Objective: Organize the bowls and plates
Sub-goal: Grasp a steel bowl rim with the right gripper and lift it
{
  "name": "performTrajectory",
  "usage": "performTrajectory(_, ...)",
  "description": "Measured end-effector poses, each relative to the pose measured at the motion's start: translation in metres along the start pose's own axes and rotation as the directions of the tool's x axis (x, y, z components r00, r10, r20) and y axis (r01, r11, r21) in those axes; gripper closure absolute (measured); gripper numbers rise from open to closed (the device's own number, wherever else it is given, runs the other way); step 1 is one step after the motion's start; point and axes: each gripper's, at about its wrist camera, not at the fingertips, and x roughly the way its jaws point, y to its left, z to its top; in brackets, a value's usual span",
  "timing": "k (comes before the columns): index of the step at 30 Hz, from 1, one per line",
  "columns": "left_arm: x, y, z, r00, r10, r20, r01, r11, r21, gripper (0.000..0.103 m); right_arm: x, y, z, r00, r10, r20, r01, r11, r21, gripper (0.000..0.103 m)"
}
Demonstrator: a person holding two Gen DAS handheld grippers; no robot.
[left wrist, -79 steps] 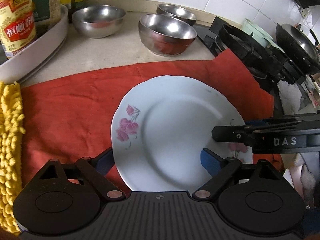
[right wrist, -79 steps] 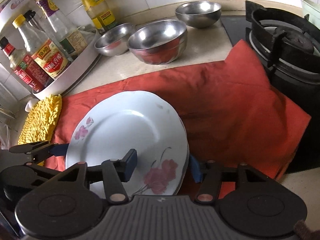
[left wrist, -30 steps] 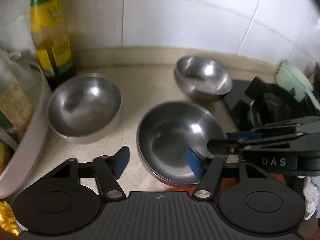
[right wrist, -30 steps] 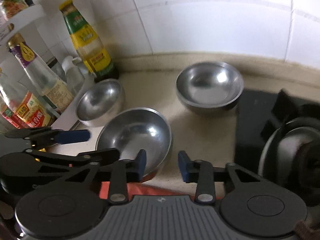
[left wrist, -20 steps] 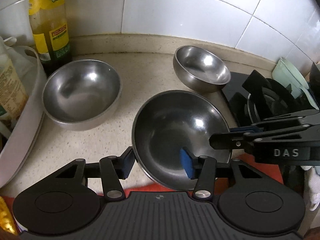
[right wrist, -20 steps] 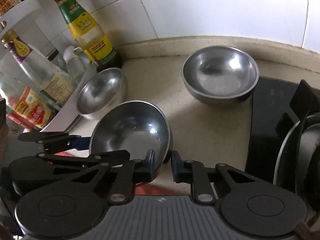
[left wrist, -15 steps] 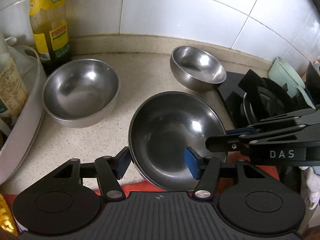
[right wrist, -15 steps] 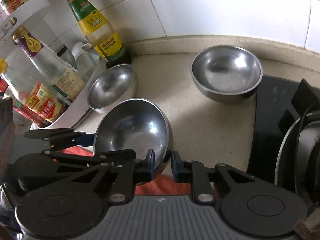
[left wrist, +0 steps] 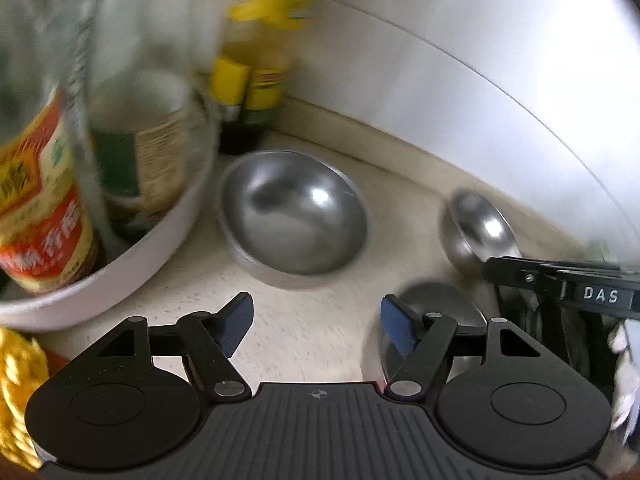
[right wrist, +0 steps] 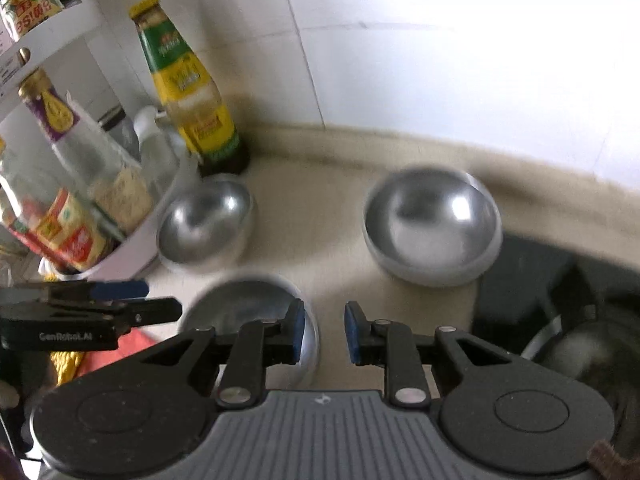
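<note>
Three steel bowls stand on the beige counter. The left bowl [left wrist: 294,212] [right wrist: 204,224] sits by the rack, the far bowl [left wrist: 478,228] [right wrist: 432,220] by the stove, and the near bowl [left wrist: 440,300] [right wrist: 244,304] closest to me. My left gripper [left wrist: 316,326] [right wrist: 156,302] is opening, with only bare counter between its pads and the near bowl just right of its right finger. My right gripper [right wrist: 325,332] [left wrist: 504,270] is opening slightly. The near bowl's right rim lies between its jaws against the left pad, and the right pad stands apart.
A white rack [left wrist: 120,280] [right wrist: 132,256] with several bottles fills the left. A yellow-labelled bottle [right wrist: 188,88] stands against the tiled wall. The black gas stove [right wrist: 540,280] is at the right. A yellow mat [left wrist: 16,380] and red cloth [right wrist: 120,352] lie near me.
My left gripper let go of the near bowl's left rim, spread its jaws and swung left toward the left bowl. The right gripper's jaws parted a little at the rim.
</note>
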Motion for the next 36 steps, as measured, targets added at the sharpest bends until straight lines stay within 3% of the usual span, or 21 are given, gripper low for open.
performTrajectory(4,0.012,0.014,0.001,0.999,0.023,0.038,-0.015,0.982,-0.189,0.029,0.040,0.015,0.030,0.998,0.065,-0.010,-0.065,0.996,-0.056,0.082)
performTrajectory(7,0.023,0.020,0.002,0.996,0.064,0.065,-0.043,0.958,-0.283,0.027,0.067,0.027,0.044,0.997,0.074,-0.018,-0.075,0.990,-0.122,0.081)
performTrajectory(11,0.037,0.030,0.006,0.994,0.096,0.051,-0.069,0.922,-0.380,0.033,0.101,0.029,0.058,0.990,0.128,-0.054,-0.134,0.984,-0.117,0.080)
performTrajectory(13,0.039,0.028,0.008,0.990,0.126,0.069,-0.092,0.925,-0.370,0.033,0.115,0.028,0.063,0.986,0.147,-0.072,-0.154,0.982,-0.107,0.080)
performTrajectory(16,0.047,0.027,0.011,0.989,0.132,0.068,-0.100,0.932,-0.349,0.049,0.133,0.029,0.064,0.981,0.166,-0.102,-0.177,0.978,-0.108,0.080)
performTrajectory(18,0.048,0.028,0.013,0.989,0.135,0.068,-0.104,0.935,-0.340,0.058,0.139,0.030,0.063,0.975,0.190,-0.119,-0.202,0.974,-0.104,0.084)
performTrajectory(20,0.046,0.028,0.013,0.987,0.141,0.073,-0.111,0.941,-0.319,0.062,0.140,0.030,0.061,0.967,0.219,-0.132,-0.233,0.968,-0.094,0.091)
performTrajectory(28,0.034,0.010,0.018,0.987,0.118,0.106,-0.091,0.968,-0.235,0.060,0.127,0.025,0.059,0.969,0.210,-0.133,-0.219,0.974,-0.061,0.092)
performTrajectory(36,-0.010,-0.022,0.018,0.982,0.053,0.183,-0.028,0.990,-0.137,0.055,0.064,0.029,0.062,0.981,0.192,-0.039,-0.195,0.978,-0.069,0.091)
